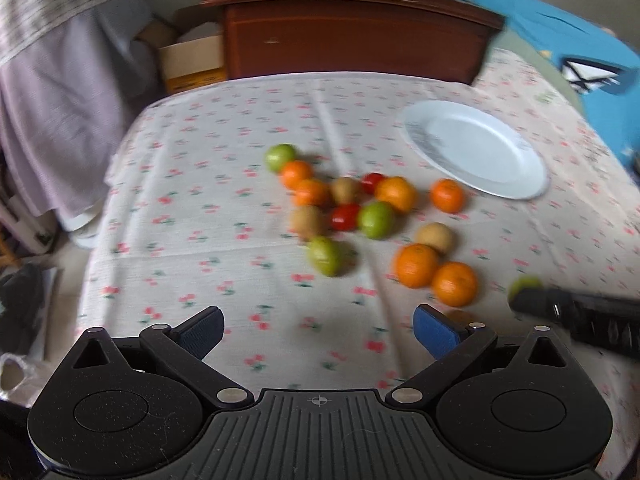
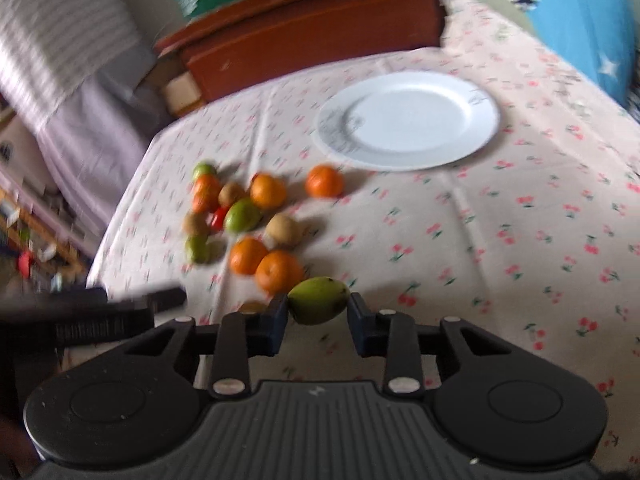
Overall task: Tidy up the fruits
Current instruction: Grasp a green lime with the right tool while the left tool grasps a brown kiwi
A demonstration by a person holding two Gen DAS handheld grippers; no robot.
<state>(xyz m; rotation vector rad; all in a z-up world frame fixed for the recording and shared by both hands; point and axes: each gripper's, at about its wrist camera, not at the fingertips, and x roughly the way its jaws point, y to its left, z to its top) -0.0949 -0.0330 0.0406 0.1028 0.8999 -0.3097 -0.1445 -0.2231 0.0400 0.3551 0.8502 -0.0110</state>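
Right gripper (image 2: 318, 312): pads clamped on a green fruit (image 2: 318, 300), held just nearer than the loose fruit pile (image 2: 244, 220) and well short of the white plate (image 2: 408, 120). Left gripper (image 1: 318, 328): jaws spread wide, nothing between them, poised over bare tablecloth (image 1: 200, 208) nearer than the pile. Plate: no fruit on it, on the far right of the pile; oranges, green, brown and red fruits clustered on the cloth

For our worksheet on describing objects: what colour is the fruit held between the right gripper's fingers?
Green, showing best in the right wrist view: the fruit sits in the right gripper.
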